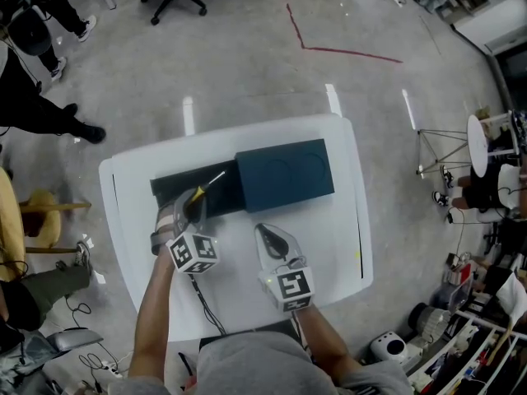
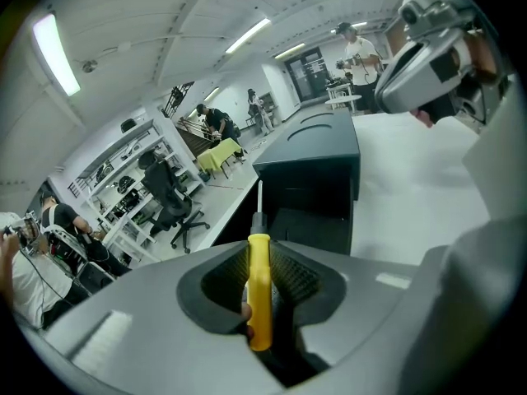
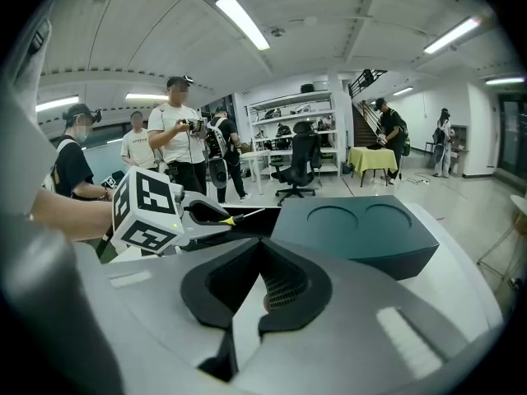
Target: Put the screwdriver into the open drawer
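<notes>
**Screwdriver held over the open drawer**

The left gripper [image 1: 188, 212] holds the screwdriver [image 2: 258, 286] by its yellow handle. The jaws stand at a middle width and their ribbed pads press on the two sides of the handle. The thin metal shaft points forward and away from the gripper, toward the dark cabinet [image 1: 284, 174]. In the head view the tool hangs above the open drawer [image 1: 169, 186], which is pulled out to the left of the cabinet on the white table [image 1: 329, 237]. It is not yet lying inside.

The right gripper [image 3: 259, 245] waits over the bare table in front of the cabinet. Its jaw tips meet and there is nothing between them.

The screwdriver is probably light and stiff, so it should not bend or sag in the grip. The smooth plastic handle may be a little slippery and could turn between the pads. The handle is the good place to hold, because it is thick and near the weight; the shaft is too thin for these pads. A drop into the drawer would likely do no harm, but the tool may roll.
</notes>
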`<state>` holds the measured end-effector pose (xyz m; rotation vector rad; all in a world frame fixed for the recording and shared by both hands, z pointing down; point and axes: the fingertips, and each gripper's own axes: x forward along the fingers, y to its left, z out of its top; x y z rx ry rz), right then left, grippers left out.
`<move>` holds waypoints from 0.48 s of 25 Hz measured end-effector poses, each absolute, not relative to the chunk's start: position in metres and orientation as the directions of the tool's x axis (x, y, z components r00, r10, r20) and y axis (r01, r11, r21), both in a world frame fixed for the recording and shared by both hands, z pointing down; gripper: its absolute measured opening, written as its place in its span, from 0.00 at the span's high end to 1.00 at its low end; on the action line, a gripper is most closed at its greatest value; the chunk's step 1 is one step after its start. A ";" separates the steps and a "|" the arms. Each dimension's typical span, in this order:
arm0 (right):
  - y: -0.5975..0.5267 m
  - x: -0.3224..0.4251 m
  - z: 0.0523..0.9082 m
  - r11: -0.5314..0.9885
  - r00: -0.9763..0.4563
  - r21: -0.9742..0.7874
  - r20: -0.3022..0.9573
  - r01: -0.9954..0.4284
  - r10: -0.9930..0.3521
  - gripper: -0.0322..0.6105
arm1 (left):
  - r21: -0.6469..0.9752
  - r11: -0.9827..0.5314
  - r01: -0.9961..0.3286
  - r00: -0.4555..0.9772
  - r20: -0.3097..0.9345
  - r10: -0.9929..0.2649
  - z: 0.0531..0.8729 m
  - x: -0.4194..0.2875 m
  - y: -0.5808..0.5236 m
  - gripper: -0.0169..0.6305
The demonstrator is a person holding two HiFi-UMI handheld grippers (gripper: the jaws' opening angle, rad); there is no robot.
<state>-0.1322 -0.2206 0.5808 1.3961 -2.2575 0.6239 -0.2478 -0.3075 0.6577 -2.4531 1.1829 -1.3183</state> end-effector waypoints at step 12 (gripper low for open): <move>-0.222 -0.131 0.580 0.393 -0.412 -0.161 0.559 -0.905 -0.720 0.95 | -0.388 -0.674 -0.629 0.328 0.653 -0.682 0.657 -0.249 -0.310 0.84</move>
